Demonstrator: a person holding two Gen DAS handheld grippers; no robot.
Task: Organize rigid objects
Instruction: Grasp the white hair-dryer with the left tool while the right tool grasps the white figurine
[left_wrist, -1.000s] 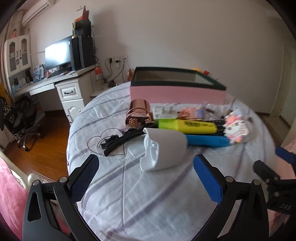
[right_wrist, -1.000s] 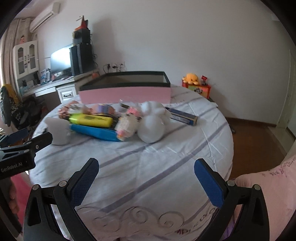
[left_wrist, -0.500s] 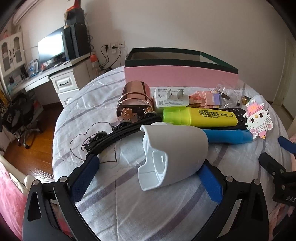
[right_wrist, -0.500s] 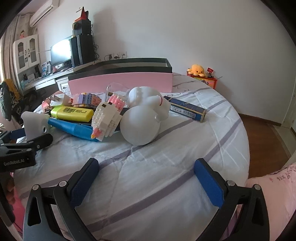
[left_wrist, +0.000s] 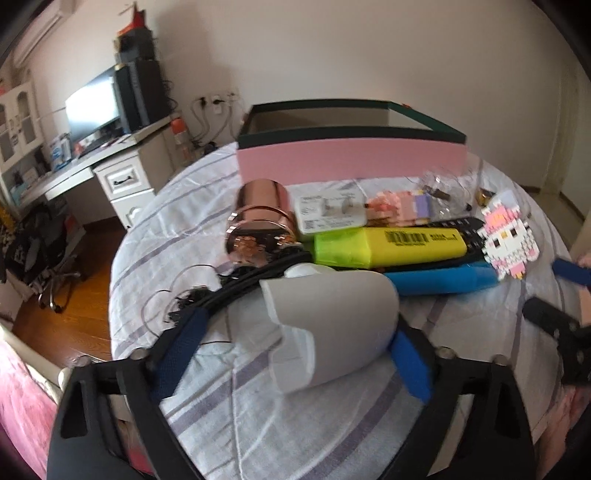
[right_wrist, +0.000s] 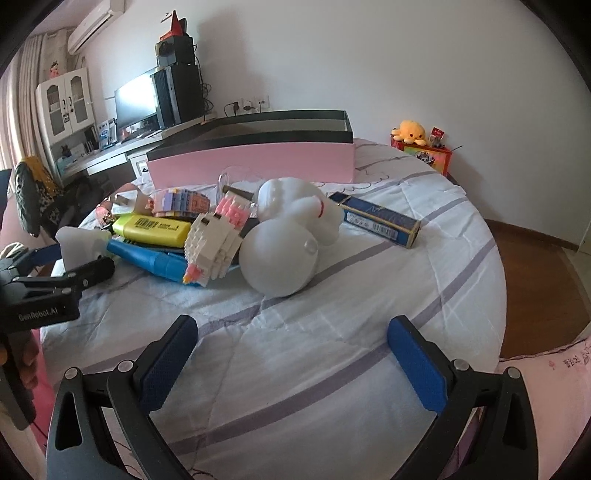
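On the striped bed (right_wrist: 369, 295) we see the pink box (left_wrist: 351, 162) standing behind the clutter. Our left gripper (left_wrist: 295, 347) has its fingers spread around the white plastic shell (left_wrist: 328, 325), the right pad touching it. Our right gripper (right_wrist: 291, 354) hangs open over bare sheet, near the white rabbit figure (right_wrist: 284, 251).

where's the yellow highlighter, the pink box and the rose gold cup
yellow highlighter (left_wrist: 391, 245): left wrist view, on its yellow barrel.
pink box (left_wrist: 351, 162): left wrist view, on its pink front wall.
rose gold cup (left_wrist: 264, 210): left wrist view, on its shiny side.
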